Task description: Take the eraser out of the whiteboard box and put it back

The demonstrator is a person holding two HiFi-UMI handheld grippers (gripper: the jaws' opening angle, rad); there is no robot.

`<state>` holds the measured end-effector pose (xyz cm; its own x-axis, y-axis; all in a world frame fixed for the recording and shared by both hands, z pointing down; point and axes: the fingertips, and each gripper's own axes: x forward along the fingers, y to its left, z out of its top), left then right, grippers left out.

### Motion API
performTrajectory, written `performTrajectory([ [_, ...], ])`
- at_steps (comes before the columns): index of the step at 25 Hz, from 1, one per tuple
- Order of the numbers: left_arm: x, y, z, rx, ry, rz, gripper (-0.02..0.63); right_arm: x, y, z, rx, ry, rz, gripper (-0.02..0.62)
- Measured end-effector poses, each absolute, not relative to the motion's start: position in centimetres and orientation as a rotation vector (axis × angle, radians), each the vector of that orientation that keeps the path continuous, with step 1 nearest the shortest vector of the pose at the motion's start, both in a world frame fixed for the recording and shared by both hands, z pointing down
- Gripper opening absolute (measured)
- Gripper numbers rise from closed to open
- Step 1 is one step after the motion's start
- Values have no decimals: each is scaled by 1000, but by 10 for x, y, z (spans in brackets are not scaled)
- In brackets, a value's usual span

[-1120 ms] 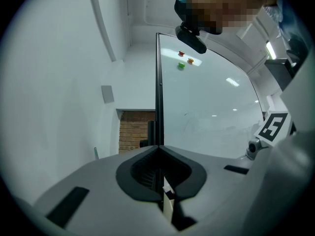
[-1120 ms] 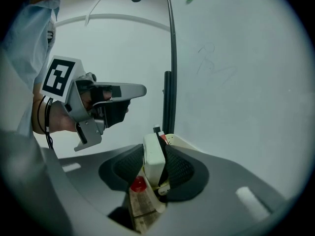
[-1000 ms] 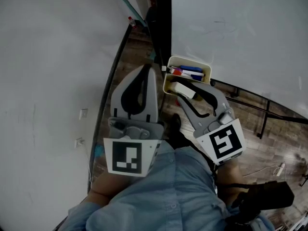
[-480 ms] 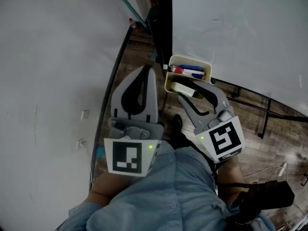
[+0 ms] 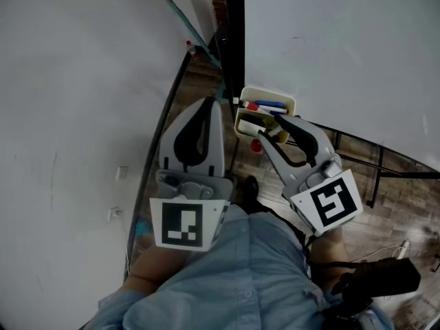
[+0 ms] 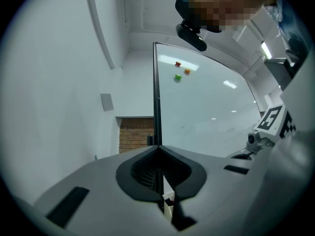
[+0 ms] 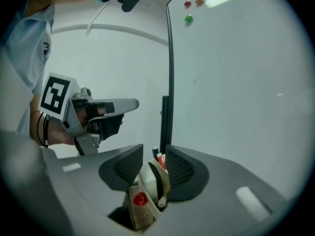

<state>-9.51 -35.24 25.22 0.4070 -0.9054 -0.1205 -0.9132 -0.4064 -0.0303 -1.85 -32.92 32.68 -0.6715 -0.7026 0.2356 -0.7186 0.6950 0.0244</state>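
**While the eraser sits in the right gripper's fingers**

The right gripper (image 5: 271, 130) has its fingers clamped on the eraser (image 7: 155, 180) at the near edge of the box (image 5: 269, 92). They have just squeezed in a little. The eraser looks light, hard on top and soft below, so its two long sides seem best to hold. The box holds red and blue pens (image 5: 267, 106). The left gripper (image 5: 212, 103) has its fingers together and holds nothing.

Showed a plain white wall (image 5: 69, 115) on the left, with a small white socket plate (image 5: 120, 173) on it. Had on the right a large white whiteboard panel (image 5: 344, 47) with a black frame post (image 5: 236, 47), and three small round magnets (image 6: 177, 76) near its top. Showed below a brown wooden plank floor (image 5: 405, 198) and, beside the post, a patch of red brick wall (image 6: 134, 134).
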Motion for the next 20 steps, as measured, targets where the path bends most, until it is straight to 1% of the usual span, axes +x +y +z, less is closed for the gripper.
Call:
performTrajectory([
  [2, -94, -350, 246, -2543, 1652, 147, 5, -14, -331, 310, 1181, -2715, 63, 119],
  [5, -92, -347, 237, -2533, 1642, 169, 5, -7, -334, 282, 1260, -2759, -22, 58],
  [10, -90, -346, 223, -2509, 1623, 208, 5, 6, -337, 247, 1384, -2797, -130, 2],
  [20, -84, -351, 212, -2488, 1595, 249, 5, 19, -346, 218, 1497, -2792, -230, 0],
])
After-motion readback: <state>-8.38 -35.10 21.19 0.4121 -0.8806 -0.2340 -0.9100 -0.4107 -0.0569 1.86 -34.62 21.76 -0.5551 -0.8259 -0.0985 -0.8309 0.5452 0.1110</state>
